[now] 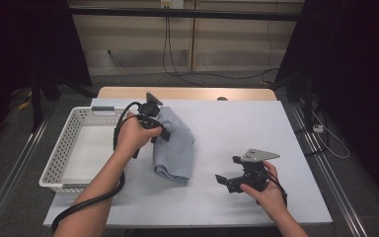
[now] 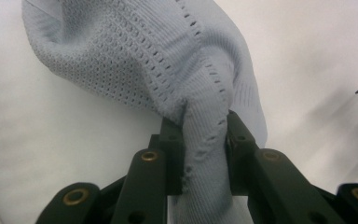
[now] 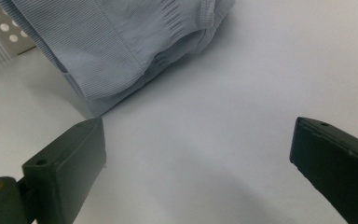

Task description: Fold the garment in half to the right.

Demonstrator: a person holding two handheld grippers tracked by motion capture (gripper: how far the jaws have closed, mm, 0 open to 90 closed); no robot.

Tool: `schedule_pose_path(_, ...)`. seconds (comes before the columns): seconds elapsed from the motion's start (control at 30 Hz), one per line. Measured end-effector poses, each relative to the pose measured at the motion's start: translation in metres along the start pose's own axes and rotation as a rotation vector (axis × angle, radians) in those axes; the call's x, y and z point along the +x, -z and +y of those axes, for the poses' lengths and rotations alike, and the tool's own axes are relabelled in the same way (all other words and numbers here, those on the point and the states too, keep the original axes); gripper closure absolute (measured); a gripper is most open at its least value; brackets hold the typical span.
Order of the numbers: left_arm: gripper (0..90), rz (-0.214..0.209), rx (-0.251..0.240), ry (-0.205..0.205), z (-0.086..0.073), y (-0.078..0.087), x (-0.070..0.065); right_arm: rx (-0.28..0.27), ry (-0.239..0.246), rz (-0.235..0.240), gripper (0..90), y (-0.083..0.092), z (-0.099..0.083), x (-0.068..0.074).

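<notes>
A pale blue knitted garment [image 1: 175,145] hangs from my left gripper [image 1: 162,129], its lower folds resting on the white table [image 1: 237,128]. In the left gripper view the left gripper [image 2: 205,135] has both black jaws pinched on a bunched fold of the blue garment [image 2: 158,56]. My right gripper [image 1: 225,177] rests low over the table to the right of the garment, with its jaws pointing left. In the right gripper view the right gripper [image 3: 198,154] stands wide open with bare table between its pads, and the garment's hem [image 3: 121,51] lies beyond them.
A white perforated basket [image 1: 69,143] stands at the table's left edge, close beside the left hand. Dark curtains flank both sides and cables trail on the floor behind the table.
</notes>
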State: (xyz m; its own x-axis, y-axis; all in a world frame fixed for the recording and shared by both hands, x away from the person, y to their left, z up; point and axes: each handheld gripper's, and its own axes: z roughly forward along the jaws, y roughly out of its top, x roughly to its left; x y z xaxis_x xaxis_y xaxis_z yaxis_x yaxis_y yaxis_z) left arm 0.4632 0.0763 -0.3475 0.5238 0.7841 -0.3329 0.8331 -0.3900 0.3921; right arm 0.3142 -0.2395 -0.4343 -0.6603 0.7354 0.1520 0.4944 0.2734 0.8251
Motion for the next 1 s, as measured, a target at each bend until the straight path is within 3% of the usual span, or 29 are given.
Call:
schedule_pose_path(0.5,74.0,0.016,0.014,-0.025,0.008,0.025,-0.001,0.000,0.001,-0.007,2.5,0.001,-0.001,-0.001)
schedule_pose_path(1.0,74.0,0.024,0.031,-0.030,0.009,0.036,0.004,0.004,0.002,-0.002,2.4,-0.001,-0.001,-0.002)
